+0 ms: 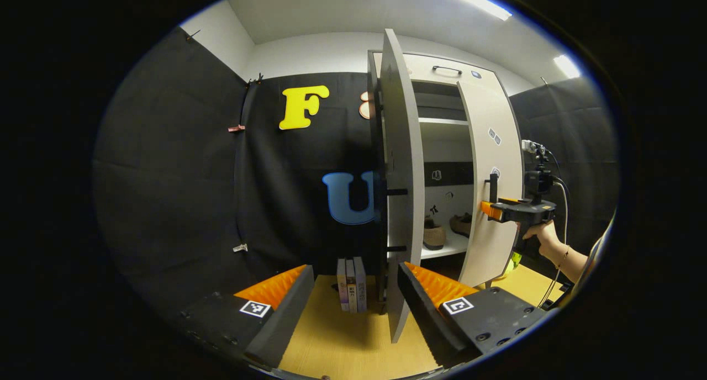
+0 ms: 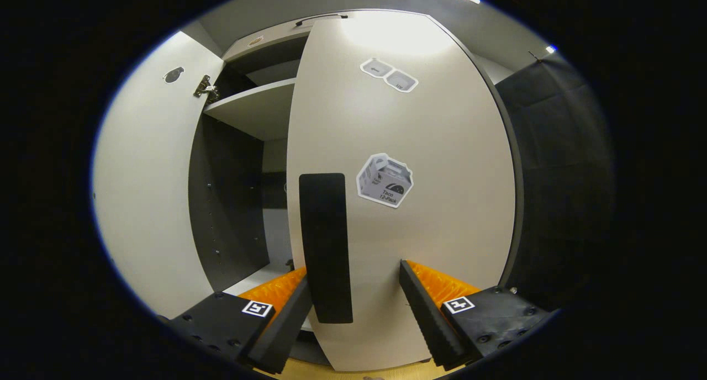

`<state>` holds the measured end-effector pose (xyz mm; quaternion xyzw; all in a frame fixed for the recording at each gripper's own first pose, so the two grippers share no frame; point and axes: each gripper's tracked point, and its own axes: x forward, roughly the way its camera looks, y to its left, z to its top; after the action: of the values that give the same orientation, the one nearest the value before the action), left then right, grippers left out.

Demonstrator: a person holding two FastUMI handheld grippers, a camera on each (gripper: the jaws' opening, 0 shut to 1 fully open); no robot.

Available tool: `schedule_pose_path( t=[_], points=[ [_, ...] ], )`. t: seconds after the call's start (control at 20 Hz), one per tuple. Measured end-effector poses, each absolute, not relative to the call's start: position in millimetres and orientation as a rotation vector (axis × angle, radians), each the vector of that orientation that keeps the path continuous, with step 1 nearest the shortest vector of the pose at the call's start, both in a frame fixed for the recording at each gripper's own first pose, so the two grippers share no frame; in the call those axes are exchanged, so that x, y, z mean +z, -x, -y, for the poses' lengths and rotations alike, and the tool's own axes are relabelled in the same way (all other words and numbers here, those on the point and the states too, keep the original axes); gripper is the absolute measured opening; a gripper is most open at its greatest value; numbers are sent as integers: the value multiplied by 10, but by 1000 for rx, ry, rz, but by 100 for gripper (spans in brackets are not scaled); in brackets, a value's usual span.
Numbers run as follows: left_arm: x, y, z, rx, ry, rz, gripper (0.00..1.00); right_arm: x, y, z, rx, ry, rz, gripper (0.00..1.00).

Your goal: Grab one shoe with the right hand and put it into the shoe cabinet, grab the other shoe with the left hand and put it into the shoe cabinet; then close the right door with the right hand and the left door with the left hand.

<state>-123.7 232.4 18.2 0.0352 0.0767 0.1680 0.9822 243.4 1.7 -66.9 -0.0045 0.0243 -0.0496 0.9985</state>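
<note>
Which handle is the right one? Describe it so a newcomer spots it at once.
Find the tall pale shoe cabinet against the black wall. Its right door carries stickers, and the right door handle is the dark vertical bar near that door's free edge, between the right gripper jaws, unlike the left door's two short pegs.

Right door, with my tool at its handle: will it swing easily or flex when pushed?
The right door is a flat rigid-looking panel, so it should not flex. A hinge shows on the opposite door, so it likely pivots smoothly. The right tool straddles the handle, open, and could slip.
</note>
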Motion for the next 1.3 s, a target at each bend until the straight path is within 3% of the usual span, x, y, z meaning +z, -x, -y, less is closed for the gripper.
schedule_pose_path(
  t=[0.5,0.85,1.0,1.05,1.3],
  points=[
    [95,711,-2507,197,-44,-119,97,-683,-2611,3,-199,10,-27,97],
    [-17,236,-2454,70,-8,-101,98,-840,-2241,-49,-111,-151,-99,99],
    [-14,155,-2372,19,-17,-97,97,-764,-1973,11,-90,-88,-82,98],
    [-11,155,-2371,16,-30,-98,91,-729,-1891,35,-84,-62,-75,98],
    [-72,120,-2244,-11,17,-102,93,-633,-1611,60,-37,24,-70,98]
  ],
)
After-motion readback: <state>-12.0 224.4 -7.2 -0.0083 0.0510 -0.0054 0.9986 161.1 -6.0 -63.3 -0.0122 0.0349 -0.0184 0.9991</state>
